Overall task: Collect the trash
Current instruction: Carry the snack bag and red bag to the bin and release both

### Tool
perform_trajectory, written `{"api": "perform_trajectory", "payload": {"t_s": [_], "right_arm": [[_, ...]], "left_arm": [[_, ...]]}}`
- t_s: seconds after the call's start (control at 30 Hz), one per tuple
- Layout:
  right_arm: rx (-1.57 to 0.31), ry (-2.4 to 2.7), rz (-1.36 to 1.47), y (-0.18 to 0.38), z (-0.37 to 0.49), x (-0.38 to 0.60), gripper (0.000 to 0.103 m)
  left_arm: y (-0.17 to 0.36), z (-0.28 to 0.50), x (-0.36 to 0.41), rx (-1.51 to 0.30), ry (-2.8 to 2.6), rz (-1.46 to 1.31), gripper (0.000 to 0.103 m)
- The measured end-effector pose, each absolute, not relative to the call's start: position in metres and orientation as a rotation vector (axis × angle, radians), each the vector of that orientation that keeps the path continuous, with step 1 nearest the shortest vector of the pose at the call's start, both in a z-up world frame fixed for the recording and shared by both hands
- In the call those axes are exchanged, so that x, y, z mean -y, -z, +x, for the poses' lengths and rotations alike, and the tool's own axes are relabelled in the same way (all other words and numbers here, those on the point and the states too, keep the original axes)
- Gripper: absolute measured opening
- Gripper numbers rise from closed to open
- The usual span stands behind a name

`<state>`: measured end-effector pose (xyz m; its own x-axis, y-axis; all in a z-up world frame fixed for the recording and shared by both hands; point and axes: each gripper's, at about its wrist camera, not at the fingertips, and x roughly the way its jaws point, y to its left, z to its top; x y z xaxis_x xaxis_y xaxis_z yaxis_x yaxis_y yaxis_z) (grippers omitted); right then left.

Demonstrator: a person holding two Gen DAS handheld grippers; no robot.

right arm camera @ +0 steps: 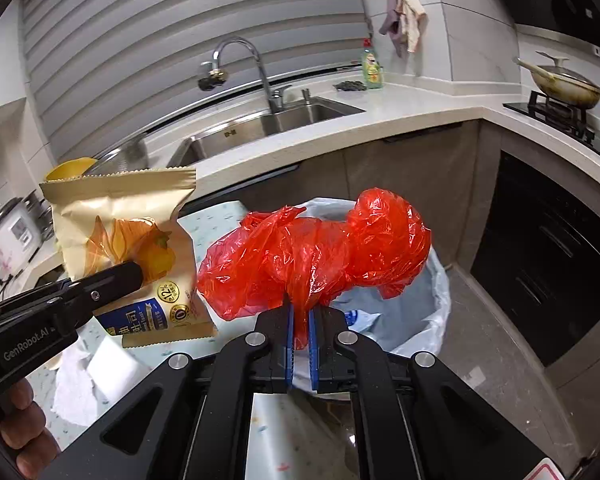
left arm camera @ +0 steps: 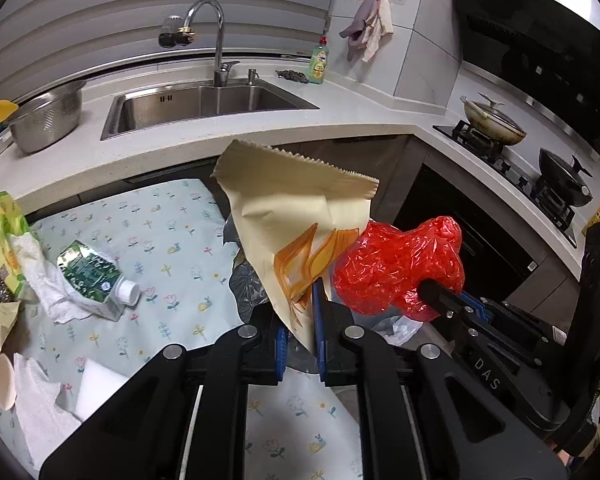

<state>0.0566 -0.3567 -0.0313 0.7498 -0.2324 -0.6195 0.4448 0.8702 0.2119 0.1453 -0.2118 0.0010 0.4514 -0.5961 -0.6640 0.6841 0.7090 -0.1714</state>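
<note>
Over by the kitchen counter corner, both grippers are carrying trash at once. The left gripper (left arm camera: 300, 316) has its blue pads pinched on a beige snack bag (left arm camera: 296, 204), which sticks up tilted, zigzag top edge highest. The right gripper (right arm camera: 300, 320) is clamped on the bunched neck of a crumpled red plastic bag (right arm camera: 316, 252), jaws nearly pressed together with just the thin film between them. The two loads sit just beside each other, and whether they touch is hard to say.

Below and past the red bag in the right wrist view is a bin lined with a white trash bag (right arm camera: 436, 300). The red bag hangs over its open mouth and hides a good part of it.

Plenty still lies on the floral tablecloth (left arm camera: 172, 240): a squashed green-label carton with a white cap (left arm camera: 96, 276), crumpled white tissue (left arm camera: 44, 276), a green box (left arm camera: 0, 228), a paper cup (left arm camera: 2, 376) on its side, and a white sponge block (left arm camera: 96, 388).

Behind it all are the steel sink (left arm camera: 204, 100) with its tap, a metal colander (left arm camera: 46, 116), a green dish soap bottle (left arm camera: 319, 62), hanging cloths (left arm camera: 368, 28) and two pans on the stove (left arm camera: 496, 120). A person's fingers (right arm camera: 20, 428) show on the left handle.
</note>
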Motion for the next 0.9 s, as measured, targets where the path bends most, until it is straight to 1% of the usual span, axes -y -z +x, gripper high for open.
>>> {"api": "perform_trajectory", "payload": {"t_s": [0.47, 0.5, 0.57, 0.6, 0.63, 0.73, 0.77, 0.9], "right_arm": [[-0.659, 0.464, 0.406, 0.068, 0.059, 0.411, 0.006], [-0.661, 0.466, 0.409, 0.070, 0.060, 0.414, 0.006], [-0.663, 0.470, 0.412, 0.073, 0.061, 0.417, 0.006], [-0.664, 0.470, 0.414, 0.075, 0.063, 0.418, 0.006], [-0.665, 0.469, 0.415, 0.076, 0.064, 0.419, 0.006], [-0.670, 0.468, 0.410, 0.079, 0.072, 0.420, 0.006], [-0.670, 0.468, 0.409, 0.080, 0.074, 0.420, 0.007], [-0.664, 0.447, 0.410, 0.081, 0.083, 0.418, 0.013]], "left_arm": [[0.035, 0.177, 0.291, -0.846, 0.891, 0.149, 0.011], [0.036, 0.178, 0.293, -0.848, 0.892, 0.146, 0.012], [0.040, 0.182, 0.296, -0.863, 0.891, 0.144, 0.025], [0.042, 0.184, 0.297, -0.872, 0.891, 0.133, 0.039], [0.043, 0.185, 0.296, -0.869, 0.886, 0.121, 0.042], [0.044, 0.187, 0.295, -0.853, 0.878, 0.117, 0.049], [0.043, 0.188, 0.293, -0.852, 0.874, 0.113, 0.049], [0.042, 0.193, 0.282, -0.840, 0.843, 0.105, 0.054]]}}
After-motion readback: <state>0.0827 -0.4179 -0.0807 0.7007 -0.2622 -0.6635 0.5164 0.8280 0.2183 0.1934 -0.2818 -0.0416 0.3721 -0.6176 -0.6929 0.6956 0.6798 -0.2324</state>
